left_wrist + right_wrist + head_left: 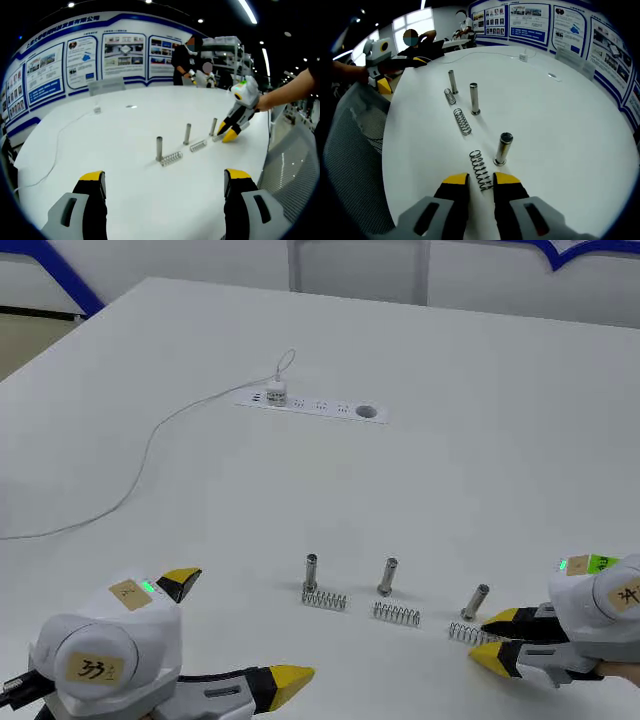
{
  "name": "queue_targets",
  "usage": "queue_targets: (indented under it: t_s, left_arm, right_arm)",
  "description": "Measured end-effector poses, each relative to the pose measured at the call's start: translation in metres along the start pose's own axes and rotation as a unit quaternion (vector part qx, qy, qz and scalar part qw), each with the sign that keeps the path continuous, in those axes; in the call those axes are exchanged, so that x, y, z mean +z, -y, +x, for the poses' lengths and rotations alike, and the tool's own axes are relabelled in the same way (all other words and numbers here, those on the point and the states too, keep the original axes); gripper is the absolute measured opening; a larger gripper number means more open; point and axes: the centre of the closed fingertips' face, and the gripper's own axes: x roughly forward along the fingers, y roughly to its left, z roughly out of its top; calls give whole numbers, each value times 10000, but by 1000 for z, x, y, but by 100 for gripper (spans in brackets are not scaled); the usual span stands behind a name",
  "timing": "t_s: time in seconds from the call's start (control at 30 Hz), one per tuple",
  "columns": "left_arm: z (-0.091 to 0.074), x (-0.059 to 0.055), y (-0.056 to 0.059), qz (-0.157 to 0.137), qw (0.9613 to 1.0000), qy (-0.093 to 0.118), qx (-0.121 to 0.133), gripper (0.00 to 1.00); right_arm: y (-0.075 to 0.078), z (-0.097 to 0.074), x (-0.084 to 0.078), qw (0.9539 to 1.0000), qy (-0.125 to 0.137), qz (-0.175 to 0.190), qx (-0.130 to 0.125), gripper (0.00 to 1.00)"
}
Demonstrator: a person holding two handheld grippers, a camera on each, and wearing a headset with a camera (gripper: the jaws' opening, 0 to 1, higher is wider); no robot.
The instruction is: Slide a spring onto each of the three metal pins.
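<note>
Straddling spring (479,170) end: right gripper (481,181) fingers (456,181), narrowly parted; left gripper (165,175) spread wide, empty.

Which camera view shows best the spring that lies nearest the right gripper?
The right gripper view: the spring lies close, coils clear, its near end between the tips of the right gripper. The head view shows it small, beside those tips. The left gripper view shows it tiny.

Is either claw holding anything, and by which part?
Nothing is held. Left claw gapes empty; right claw sits open around the near end of one spring, unclamped.
</note>
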Motion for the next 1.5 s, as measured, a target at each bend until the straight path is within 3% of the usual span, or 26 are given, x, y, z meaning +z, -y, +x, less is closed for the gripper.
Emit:
queue_targets:
  t_s: [0.1,0.53,0.8,1.1,1.3,1.5]
  left_arm:
    - [1,-1,2,22,10000,-25,-32,100]
    - [0,2,8,111,9998,6,-145,100]
    - [1,5,15,178,9994,48,-281,100]
    - [3,8,34,583,9964,76,-604,99]
    - [0,18,28,471,9970,256,-553,97]
    - [1,34,19,169,9974,510,-472,93]
  right_arm:
    - [-3,0,0,9999,23,-94,84,13]
    - [-13,-3,-1,9982,-191,-562,-107,11]
    - [-16,-16,12,9988,70,-429,-239,11]
    - [-26,-28,30,9979,285,-494,-313,10]
    - [-31,-35,41,9969,358,-593,-362,10]
    - [-34,-46,58,9954,504,-720,-390,10]
